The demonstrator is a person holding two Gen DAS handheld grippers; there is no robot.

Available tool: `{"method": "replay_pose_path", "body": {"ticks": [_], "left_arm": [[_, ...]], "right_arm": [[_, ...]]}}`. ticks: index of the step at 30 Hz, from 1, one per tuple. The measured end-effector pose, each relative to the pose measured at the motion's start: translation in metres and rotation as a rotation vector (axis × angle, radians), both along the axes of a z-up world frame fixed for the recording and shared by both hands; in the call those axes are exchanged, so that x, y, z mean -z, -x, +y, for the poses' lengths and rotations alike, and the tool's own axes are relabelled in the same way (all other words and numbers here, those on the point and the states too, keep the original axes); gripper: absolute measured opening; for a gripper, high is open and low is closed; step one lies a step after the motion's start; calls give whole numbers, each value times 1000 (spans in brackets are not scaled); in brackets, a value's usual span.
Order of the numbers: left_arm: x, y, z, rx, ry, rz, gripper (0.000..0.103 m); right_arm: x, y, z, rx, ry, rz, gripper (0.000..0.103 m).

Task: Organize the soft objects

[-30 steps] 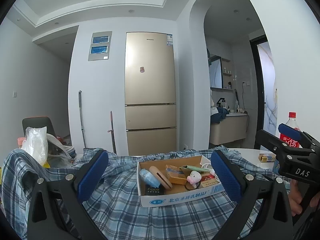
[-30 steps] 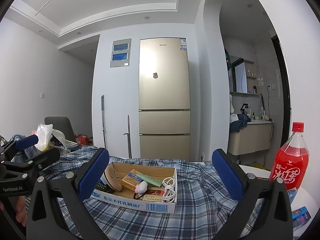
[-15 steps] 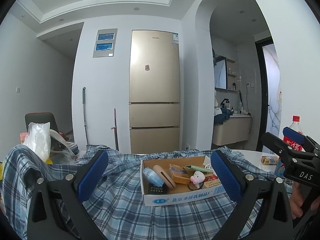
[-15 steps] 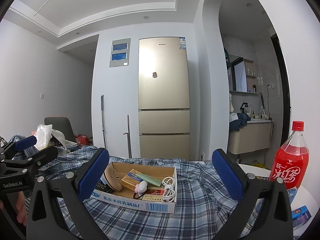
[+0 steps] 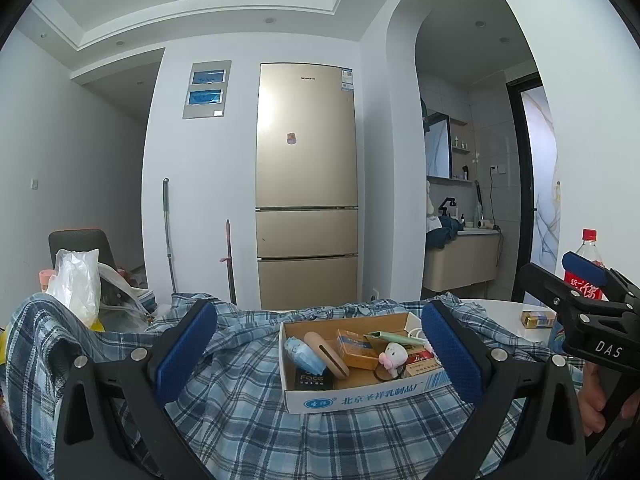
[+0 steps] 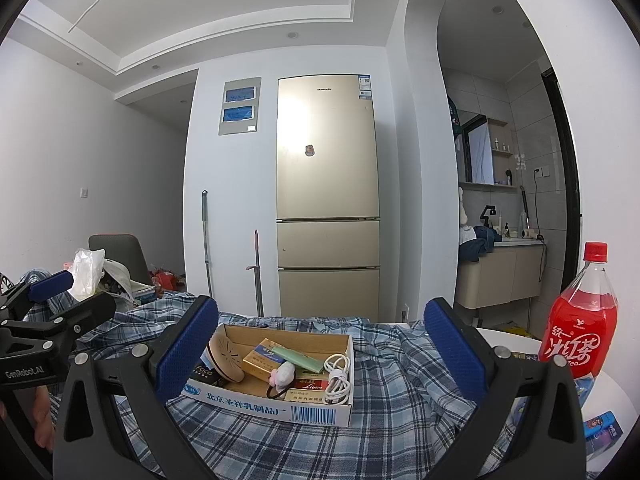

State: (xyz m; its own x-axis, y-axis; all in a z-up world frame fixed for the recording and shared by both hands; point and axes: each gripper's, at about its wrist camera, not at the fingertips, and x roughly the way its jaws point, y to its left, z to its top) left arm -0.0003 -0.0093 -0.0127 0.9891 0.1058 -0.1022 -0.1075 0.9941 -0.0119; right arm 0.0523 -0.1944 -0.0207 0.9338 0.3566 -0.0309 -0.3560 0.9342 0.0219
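A blue plaid shirt (image 5: 240, 412) lies spread over the table, also visible in the right wrist view (image 6: 400, 360). On it stands an open cardboard box (image 5: 360, 392) holding a small pink-and-white plush toy (image 5: 394, 354), a crumpled blue mask (image 5: 302, 354), a tan insole (image 5: 324, 354) and small packets. The right wrist view shows the same box (image 6: 260, 400), the plush toy (image 6: 283, 374) and a white cable (image 6: 338, 376). My left gripper (image 5: 320, 316) is open just in front of the box. My right gripper (image 6: 322, 312) is open too, facing the box from the right.
A red drink bottle (image 6: 580, 328) stands on the white round table (image 5: 504, 312) at the right, beside a small yellow pack (image 5: 538, 319). A white plastic bag (image 5: 76, 284) and a chair sit at the left. A gold fridge (image 5: 306, 184) stands behind.
The left wrist view has shifted slightly, so the box sits a little further right in it. The right gripper has hardly moved. Both stay open.
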Motion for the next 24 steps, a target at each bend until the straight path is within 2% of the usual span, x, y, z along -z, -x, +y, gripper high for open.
{"method": "replay_pose_path", "body": {"ticks": [24], "left_arm": [[-1, 1, -2, -3, -6, -6, 103]], "right_arm": [[0, 0, 0, 0, 2, 0, 103]]}}
